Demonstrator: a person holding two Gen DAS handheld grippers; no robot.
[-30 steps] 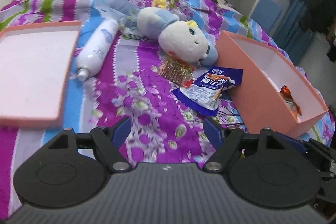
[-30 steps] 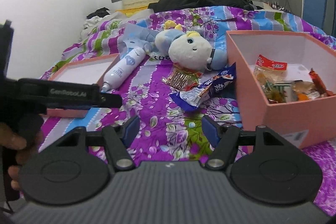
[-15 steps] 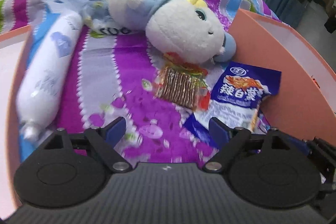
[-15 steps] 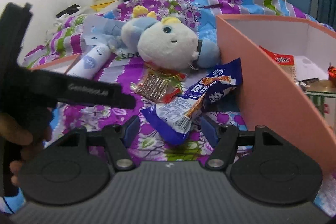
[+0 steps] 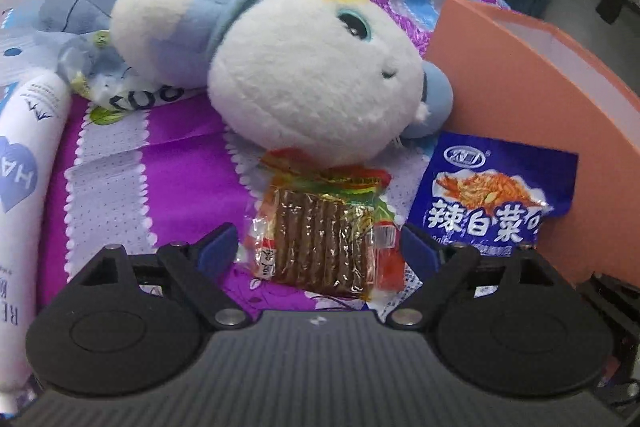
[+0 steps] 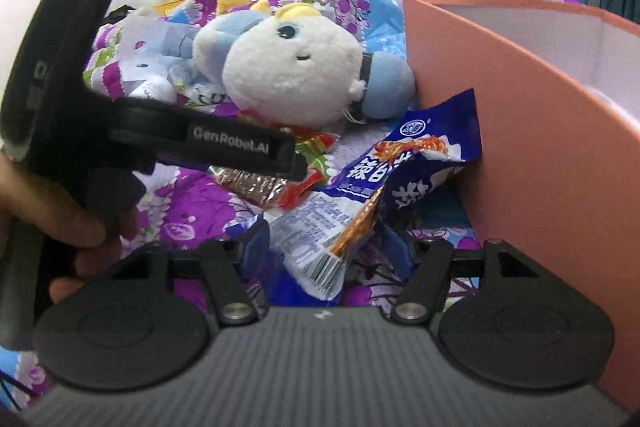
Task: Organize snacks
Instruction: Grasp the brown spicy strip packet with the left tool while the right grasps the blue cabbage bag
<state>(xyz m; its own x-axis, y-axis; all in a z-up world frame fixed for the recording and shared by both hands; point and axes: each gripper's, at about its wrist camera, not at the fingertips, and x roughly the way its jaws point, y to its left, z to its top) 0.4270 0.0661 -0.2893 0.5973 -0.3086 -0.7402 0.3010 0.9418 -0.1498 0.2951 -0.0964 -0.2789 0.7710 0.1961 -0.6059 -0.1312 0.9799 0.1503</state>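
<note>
A clear-wrapped brown snack (image 5: 320,235) with a red and green top lies on the purple bedspread, between the open fingers of my left gripper (image 5: 318,255). A blue snack bag (image 5: 488,203) lies right of it, against the pink box (image 5: 532,131). In the right wrist view the blue snack bag (image 6: 372,187) sits crumpled between the open fingers of my right gripper (image 6: 324,251), touching the pink box (image 6: 540,155). The brown snack (image 6: 256,187) shows partly behind the left gripper's body (image 6: 208,147).
A white and blue plush toy (image 5: 304,75) lies just behind both snacks, also in the right wrist view (image 6: 292,79). A white tube (image 5: 28,163) lies at the left. A hand (image 6: 60,219) holds the left gripper.
Both grippers have moved forward and down. The left one now has the brown snack between its fingers, the right one has the blue bag between its fingers.
</note>
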